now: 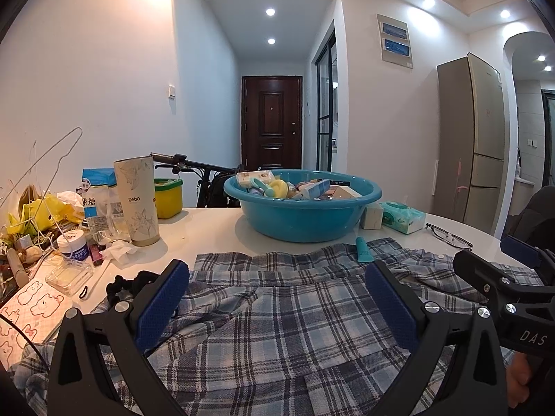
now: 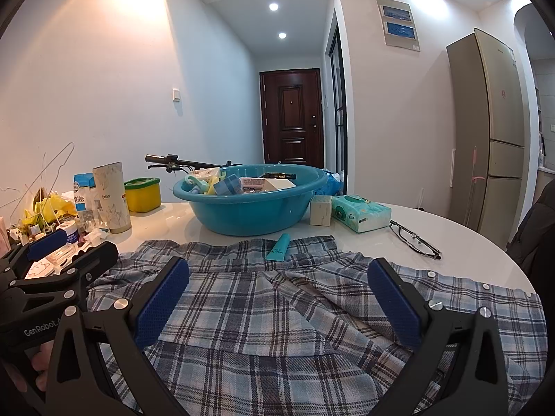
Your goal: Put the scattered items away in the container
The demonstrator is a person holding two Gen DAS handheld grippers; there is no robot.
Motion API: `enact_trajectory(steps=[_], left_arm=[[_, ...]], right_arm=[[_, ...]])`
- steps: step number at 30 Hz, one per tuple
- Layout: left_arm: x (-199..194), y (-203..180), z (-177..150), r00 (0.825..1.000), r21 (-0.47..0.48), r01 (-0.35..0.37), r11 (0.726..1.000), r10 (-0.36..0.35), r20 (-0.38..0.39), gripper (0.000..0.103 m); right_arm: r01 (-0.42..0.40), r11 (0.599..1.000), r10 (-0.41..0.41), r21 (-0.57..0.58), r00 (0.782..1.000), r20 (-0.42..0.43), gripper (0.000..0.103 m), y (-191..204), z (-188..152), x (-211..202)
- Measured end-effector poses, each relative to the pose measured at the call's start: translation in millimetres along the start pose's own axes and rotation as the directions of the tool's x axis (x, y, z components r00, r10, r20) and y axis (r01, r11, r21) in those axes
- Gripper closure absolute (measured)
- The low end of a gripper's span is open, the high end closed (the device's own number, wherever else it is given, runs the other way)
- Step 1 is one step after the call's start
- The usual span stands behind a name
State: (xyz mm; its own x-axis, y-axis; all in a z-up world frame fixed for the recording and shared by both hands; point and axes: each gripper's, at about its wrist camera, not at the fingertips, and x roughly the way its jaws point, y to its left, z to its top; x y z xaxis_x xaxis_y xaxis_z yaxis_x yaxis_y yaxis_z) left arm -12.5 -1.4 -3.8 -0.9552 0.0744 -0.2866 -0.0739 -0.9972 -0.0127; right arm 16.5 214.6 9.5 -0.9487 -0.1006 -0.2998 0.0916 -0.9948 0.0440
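Basin [image 2: 249, 213] full, plaid shirt [image 2: 295, 329] before it

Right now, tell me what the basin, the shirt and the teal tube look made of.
Basin: glossy teal plastic, judging by highlights on its wall. Plaid shirt: woven fabric, matte, creased, likely cotton. Teal tube: probably soft plastic with a satin finish.

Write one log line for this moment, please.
left gripper: open, empty | right gripper: open, empty | both over plaid shirt | teal tube on shirt | basin: part filled
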Motion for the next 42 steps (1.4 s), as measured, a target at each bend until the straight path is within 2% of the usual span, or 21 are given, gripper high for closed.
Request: enact_trajectory(steps=[10,42], left_arm=[[-1.8,1.6,-1.2,1.0,-0.007,-0.02,1.0,0.02,0.0,0.0],[-1.9,1.3,-1.4,1.0,-0.005,-0.017,1.0,0.017,-0.001,0.0]], right_arm=[[-0.008,1.0,0.008,0.006,1.0,-0.007,0.001,-2.4,-1.0,2.2],[-0.006,0.999,0.007,0.034,1.0,-0.018,0.0,-5.5,-0.3,4.3]])
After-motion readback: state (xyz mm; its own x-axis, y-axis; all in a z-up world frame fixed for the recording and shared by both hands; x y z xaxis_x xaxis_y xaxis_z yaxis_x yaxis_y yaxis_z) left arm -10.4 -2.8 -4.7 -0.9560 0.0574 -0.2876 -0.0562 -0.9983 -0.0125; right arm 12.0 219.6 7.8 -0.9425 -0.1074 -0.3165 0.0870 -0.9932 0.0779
